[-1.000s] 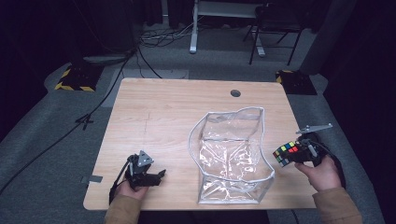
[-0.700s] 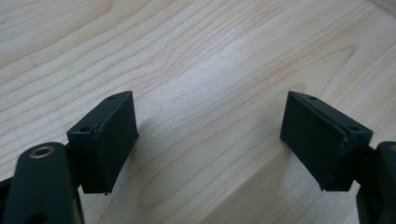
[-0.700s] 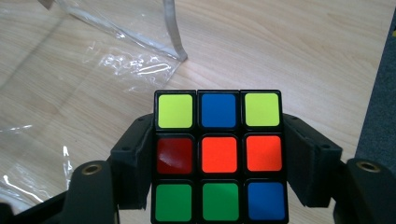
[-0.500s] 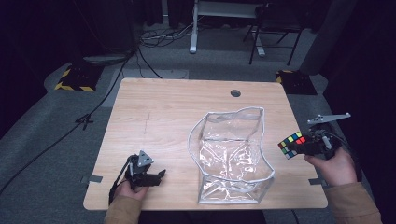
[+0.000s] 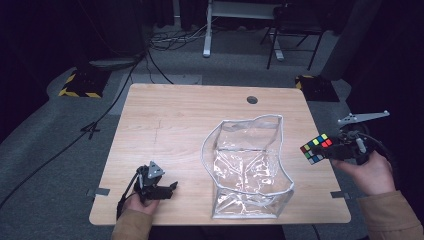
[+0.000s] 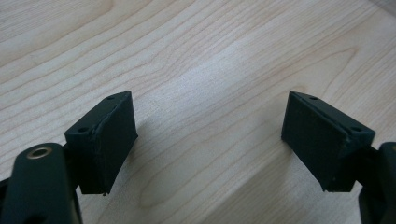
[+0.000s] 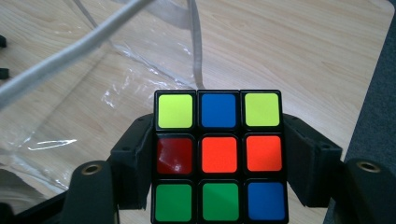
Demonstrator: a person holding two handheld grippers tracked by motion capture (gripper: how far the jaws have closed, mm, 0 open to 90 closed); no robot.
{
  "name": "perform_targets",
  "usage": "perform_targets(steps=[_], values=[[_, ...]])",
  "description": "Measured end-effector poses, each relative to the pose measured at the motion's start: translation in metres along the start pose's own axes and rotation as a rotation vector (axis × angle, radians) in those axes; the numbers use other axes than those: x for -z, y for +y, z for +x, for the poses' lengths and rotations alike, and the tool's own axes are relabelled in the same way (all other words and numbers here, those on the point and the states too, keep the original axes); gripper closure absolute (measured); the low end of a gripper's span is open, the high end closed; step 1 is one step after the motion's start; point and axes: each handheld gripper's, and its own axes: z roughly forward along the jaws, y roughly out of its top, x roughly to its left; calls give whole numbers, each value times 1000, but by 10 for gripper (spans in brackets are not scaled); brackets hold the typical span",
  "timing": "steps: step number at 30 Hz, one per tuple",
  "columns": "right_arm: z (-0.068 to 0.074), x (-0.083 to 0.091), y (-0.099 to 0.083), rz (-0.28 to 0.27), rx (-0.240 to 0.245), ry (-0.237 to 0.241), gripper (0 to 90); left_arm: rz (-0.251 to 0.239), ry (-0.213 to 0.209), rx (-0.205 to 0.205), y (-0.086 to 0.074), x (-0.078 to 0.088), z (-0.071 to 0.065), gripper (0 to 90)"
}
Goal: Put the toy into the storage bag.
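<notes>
Right gripper holds a Rubik's cube beside a clear plastic bag, left gripper is empty.

At the near left edge of the wooden table (image 5: 170,125), the left gripper (image 5: 159,189) rests low over the bare wood; its jaws have just been opening and now stand wide with nothing between them. In the near middle stands the clear plastic bag (image 5: 248,167) with its white rim open upward. To the right of it, above the table's right edge, the right gripper (image 5: 336,150) clamps the Rubik's cube (image 5: 316,148) on two opposite sides, in the air and apart from the bag. Farther away, a small round hole (image 5: 252,99) shows near the table's far edge.

right tongs (image 5: 327,150) lifted cube (image 5: 316,148) higher, left tongs (image 5: 167,189) widened
</notes>
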Motion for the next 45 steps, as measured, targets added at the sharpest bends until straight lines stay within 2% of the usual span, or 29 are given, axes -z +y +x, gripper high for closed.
perform_targets(steps=[2, 3, 4, 5, 11, 24, 28, 30, 33, 45], values=[[3, 5, 4, -7, 9, 3, 340, 4, -10, -6, 2, -2, 1, 159], [5, 8, 7, -10, 20, 4, 340, -2, 2, -13, 3, -3, 2, 159], [7, 10, 10, -9, 28, 6, 340, 1, -9, -10, 4, -4, 3, 158], [10, 13, 12, -12, 37, 6, 340, 0, 2, -10, 5, -4, 3, 158], [24, 25, 28, -12, 103, 21, 340, 4, -1, 6, 6, -6, 3, 158], [41, 30, 61, -7, 185, 53, 340, 2, 3, 5, 6, -5, 2, 159], [51, 30, 67, -13, 259, 66, 340, -1, 9, -2, 5, -5, 3, 159], [57, 27, 71, 0, 281, 74, 340, 0, 9, 14, 4, -4, 2, 157], [65, 22, 79, 7, 323, 91, 340, 0, 14, 10, 4, -4, 2, 157], [94, 5, 105, 13, 398, 147, 340, 4, 19, 22, 2, -2, 1, 157]])
